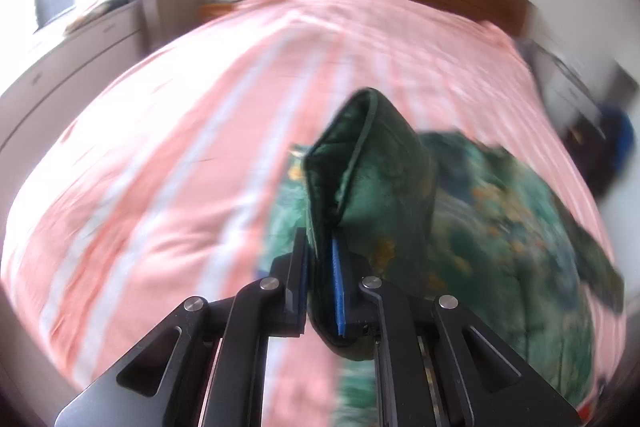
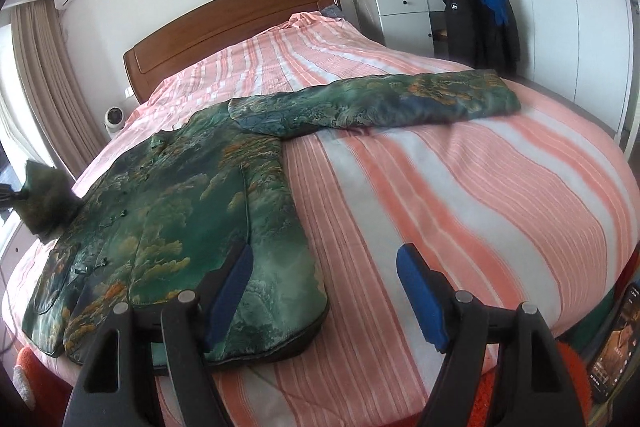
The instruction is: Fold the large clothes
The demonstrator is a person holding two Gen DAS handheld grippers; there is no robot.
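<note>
A green padded jacket (image 2: pixel 172 227) with a landscape print lies spread on the pink striped bed (image 2: pixel 460 195). One sleeve (image 2: pixel 380 103) stretches out flat to the right. The other sleeve's end (image 2: pixel 48 199) is lifted off the bed at the far left. In the left wrist view, that sleeve end (image 1: pixel 372 155) stands up between the fingers of my left gripper (image 1: pixel 320 271), which is shut on it. My right gripper (image 2: pixel 326 279) is open above the jacket's lower hem. Its left finger hangs over the fabric and its right finger over the bare bedspread, with nothing gripped.
A wooden headboard (image 2: pixel 224 23) closes the far end of the bed. A white cabinet (image 2: pixel 400 15) and a chair draped with dark and blue clothes (image 2: pixel 480 19) stand at the back right beside white wardrobes. A phone (image 2: pixel 616 343) sits at the lower right. A curtain (image 2: pixel 44 79) hangs on the left.
</note>
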